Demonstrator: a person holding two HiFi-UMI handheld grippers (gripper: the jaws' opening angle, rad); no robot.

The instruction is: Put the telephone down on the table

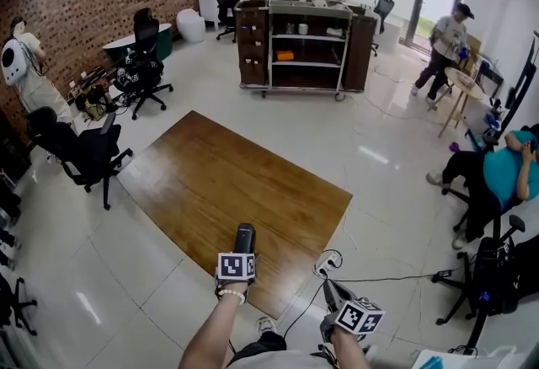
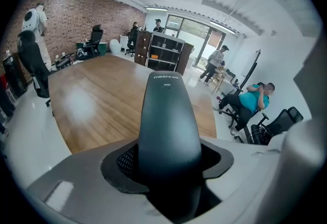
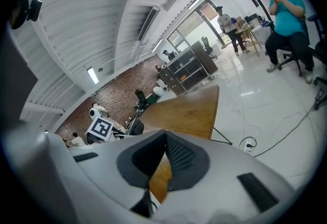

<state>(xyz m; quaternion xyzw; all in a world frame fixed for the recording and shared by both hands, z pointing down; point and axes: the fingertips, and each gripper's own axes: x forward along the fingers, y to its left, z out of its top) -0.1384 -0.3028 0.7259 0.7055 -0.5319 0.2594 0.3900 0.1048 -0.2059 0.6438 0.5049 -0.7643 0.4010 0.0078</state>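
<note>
Where the head view looks down on the room, a black office chair [image 1: 84, 152] stands on the pale floor [image 1: 379, 157] at the left, just beside the left edge of the wooden tabletop [image 1: 227, 173]. The tabletop surface is bare wood.

Left gripper [image 1: 241, 256]: positioned over the near edge of the tabletop and tilted downward. Its fingers [image 2: 125, 159] are clamped on the telephone [image 1: 245, 234], a black handset. In the left gripper view the dark pads press on both sides of the handset's lower part, and its rounded upper end stands out beyond them, pointing toward the far side of the room. The telephone is held in the air over the near part of the tabletop (carried by this gripper alone).

On the floor just off the near right corner of the tabletop lies a white power strip [image 1: 328, 260] with a dark cable running to the right.

Right gripper [image 1: 331, 291]: near and to the right of the left one, off the tabletop, over the floor and well apart from the telephone. In the right gripper view its fingers [image 3: 179, 154] are closed, tips together, with nothing between them.

At the far side stands a dark shelf cart [image 1: 303, 43]. At the right edge a person in a teal top [image 1: 505, 173] sits on a chair.
</note>
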